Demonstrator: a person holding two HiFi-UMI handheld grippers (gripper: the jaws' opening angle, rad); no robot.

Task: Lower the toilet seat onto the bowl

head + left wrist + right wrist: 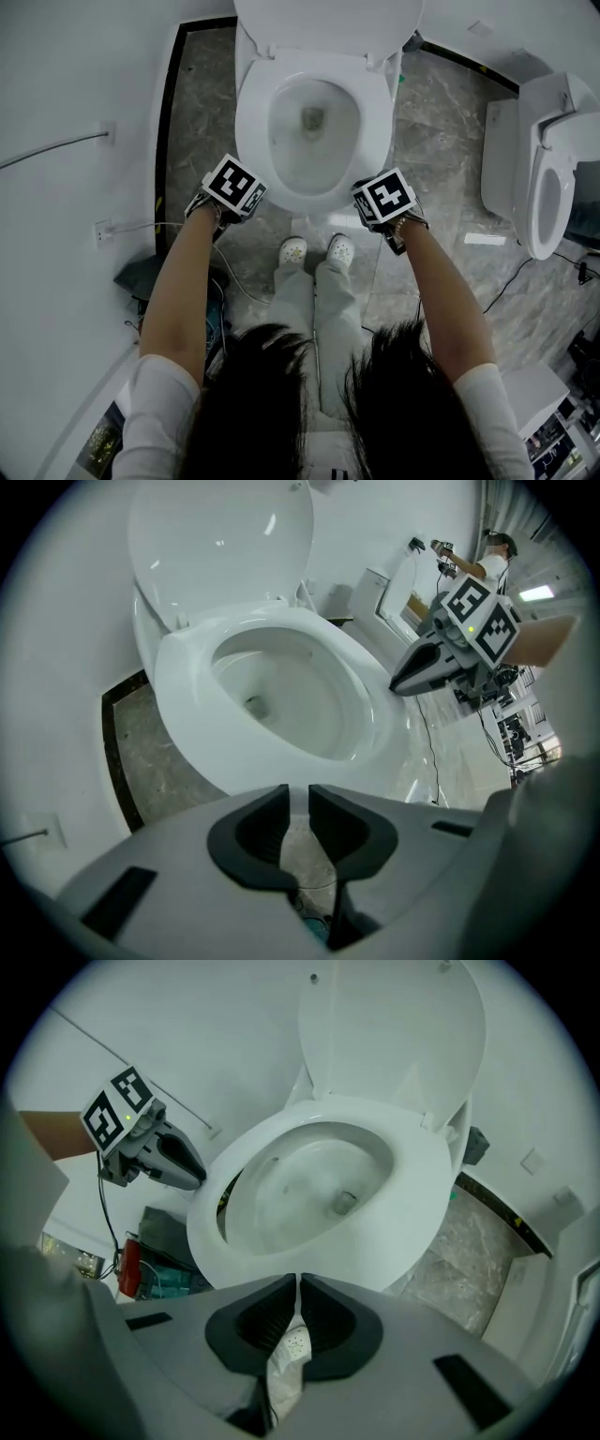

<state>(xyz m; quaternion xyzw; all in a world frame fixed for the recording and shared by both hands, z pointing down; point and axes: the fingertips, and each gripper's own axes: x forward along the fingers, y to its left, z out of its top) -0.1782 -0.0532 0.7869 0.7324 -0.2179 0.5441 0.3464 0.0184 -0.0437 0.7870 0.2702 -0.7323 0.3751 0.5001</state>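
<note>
White ceramic fills the middle of the head view: one bowl [281, 192] with its toilet seat [255, 122] lying flat on the rim, the ring closed round the opening. The single lid [328, 23] stands upright behind the bowl.

Two bare forearms [183, 281] reach forward and steeply down from white short sleeves [159, 412], one on each side of the bowl's front edge. Each hand carries one tool, pointing downward with its marker cube turned up toward the head camera. The left tool [232, 187] hangs just off the bowl's front-left curve. The right tool [384, 200] hangs just off the front-right curve — level with its partner, and neither touches the seat.

In the left gripper view the left tool's jaws stand a narrow slit apart with nothing between them; only the floor [159, 761] and the bowl's underside show through. In the right gripper view the right tool's jaws are drawn together at the tips and hold nothing — a white shoe shows beyond them.

Two white shoes [293, 250] stand on the grey veined floor directly in front of the bowl. A second toilet [548, 178] stands well to the right of the bowl.
</note>
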